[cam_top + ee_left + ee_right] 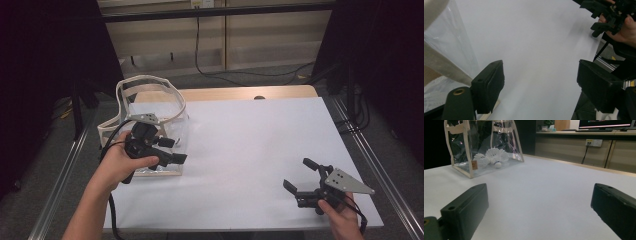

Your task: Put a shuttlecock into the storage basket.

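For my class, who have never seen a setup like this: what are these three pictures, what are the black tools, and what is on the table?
A person stands at a white-covered table, holding a black two-jaw hand gripper in each hand. One picture looks down from above; the other two come from cameras riding on each gripper, looking along its jaws. The left gripper sits beside a clear plastic bag with cream trim and handles, holding nothing. The right gripper rests open and empty near the table's near right corner. Inside the bag lie white feathered shuttlecocks.

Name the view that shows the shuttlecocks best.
The right gripper view: the shuttlecocks lie in plain sight inside the clear bag. In the high view the left gripper covers that spot; the left gripper view catches just the bag's edge.
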### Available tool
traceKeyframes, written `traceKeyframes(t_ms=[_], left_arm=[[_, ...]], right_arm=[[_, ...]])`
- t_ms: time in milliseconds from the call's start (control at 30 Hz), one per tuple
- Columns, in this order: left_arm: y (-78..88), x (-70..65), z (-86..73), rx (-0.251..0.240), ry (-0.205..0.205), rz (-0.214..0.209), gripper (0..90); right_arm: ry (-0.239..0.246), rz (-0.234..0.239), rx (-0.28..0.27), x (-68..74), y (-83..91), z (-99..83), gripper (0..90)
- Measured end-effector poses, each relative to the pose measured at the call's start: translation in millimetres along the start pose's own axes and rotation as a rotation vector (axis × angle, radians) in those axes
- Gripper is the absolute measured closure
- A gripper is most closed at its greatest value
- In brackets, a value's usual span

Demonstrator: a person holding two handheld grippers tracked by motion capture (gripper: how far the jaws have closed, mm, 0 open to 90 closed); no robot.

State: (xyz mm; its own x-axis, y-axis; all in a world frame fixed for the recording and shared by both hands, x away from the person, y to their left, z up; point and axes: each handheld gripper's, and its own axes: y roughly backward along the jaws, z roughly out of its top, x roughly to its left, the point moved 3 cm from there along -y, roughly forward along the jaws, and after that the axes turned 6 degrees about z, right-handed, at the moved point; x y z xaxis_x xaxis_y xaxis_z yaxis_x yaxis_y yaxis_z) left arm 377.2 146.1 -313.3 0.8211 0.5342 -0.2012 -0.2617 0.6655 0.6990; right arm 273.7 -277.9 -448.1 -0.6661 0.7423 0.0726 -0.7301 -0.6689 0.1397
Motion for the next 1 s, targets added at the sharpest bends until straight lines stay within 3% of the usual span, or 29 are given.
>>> traceKeyframes(t_ms=[1000], left_arm=[[-34.1, 0.1, -34.9, 0.007, -0.015, -0.003, 19.6]], right_arm=[[0.002, 0.001, 0.0, -0.1, -0.2, -0.2, 0.9]])
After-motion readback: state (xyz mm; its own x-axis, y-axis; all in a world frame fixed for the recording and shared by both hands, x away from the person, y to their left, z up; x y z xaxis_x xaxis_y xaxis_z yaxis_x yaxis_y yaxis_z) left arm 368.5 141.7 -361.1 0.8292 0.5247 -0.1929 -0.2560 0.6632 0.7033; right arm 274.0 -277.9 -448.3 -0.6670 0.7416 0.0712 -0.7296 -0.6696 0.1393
